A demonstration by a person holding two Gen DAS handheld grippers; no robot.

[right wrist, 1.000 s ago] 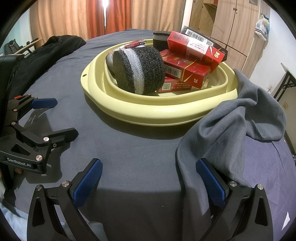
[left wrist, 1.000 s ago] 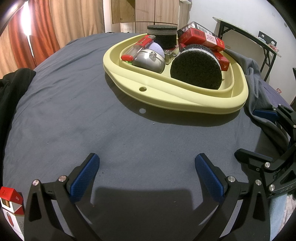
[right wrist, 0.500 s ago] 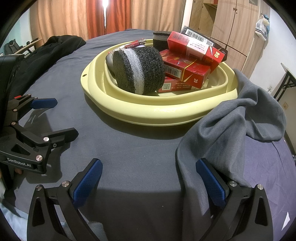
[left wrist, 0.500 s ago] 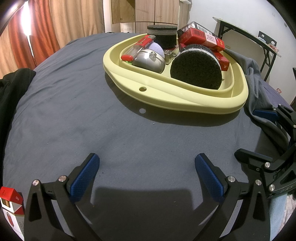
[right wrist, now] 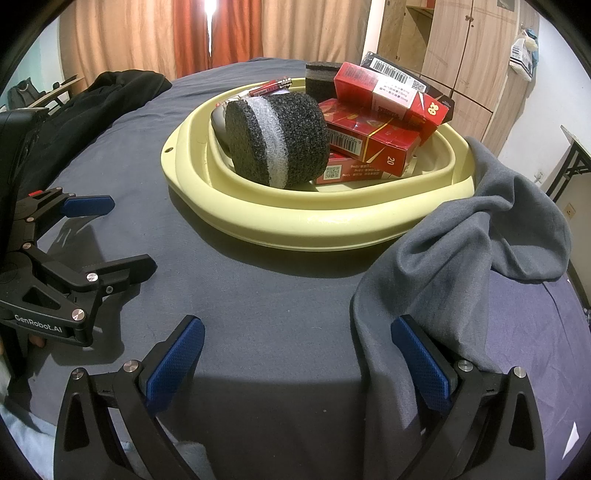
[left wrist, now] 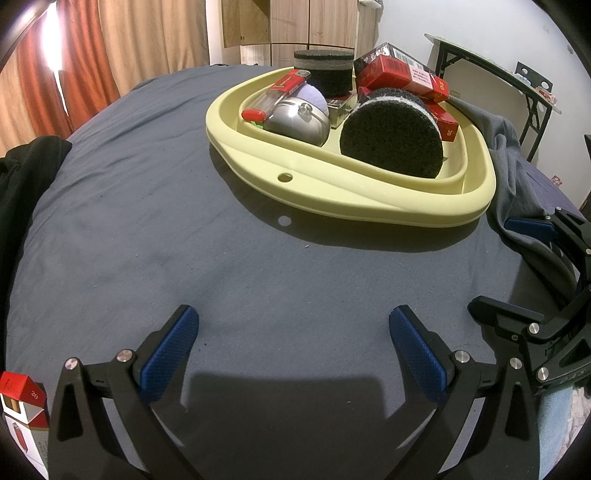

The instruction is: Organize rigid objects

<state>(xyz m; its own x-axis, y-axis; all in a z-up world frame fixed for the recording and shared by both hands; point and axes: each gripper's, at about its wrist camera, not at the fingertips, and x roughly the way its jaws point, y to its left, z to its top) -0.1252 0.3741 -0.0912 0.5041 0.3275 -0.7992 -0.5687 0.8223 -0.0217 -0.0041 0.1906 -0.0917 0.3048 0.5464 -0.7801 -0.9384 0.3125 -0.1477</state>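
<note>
— Where, the rigid objects?

— Gathered in the pale yellow basin, out on the dark blue bedcover. Nearest the rim, a black foam cylinder on its side, banded white round the middle. Behind it, stacked red cartons, the top one tilted with barcode up. Toward the far rim, a second black foam puck, upright. On the basin's other side, a silver domed case touching a lilac ball, with a red lighter propped against the far wall and a small red-capped piece just beside the silver case.

— And the tools?

— Left gripper: blue pads spread wide, nothing between them, low over bare cover well short of the basin. Right gripper: spread wide likewise, holding nothing, though with grey cloth draped against the outer side of its right finger. Side by side, both aimed at the basin.

— Anything around that?

— Grey cloth bunched against the basin's near right rim. A black garment heaped at the cover's left edge. One more red-and-white carton at the lower left corner of the left view, apart from the basin. Orange curtains and a wooden wardrobe beyond.
</note>
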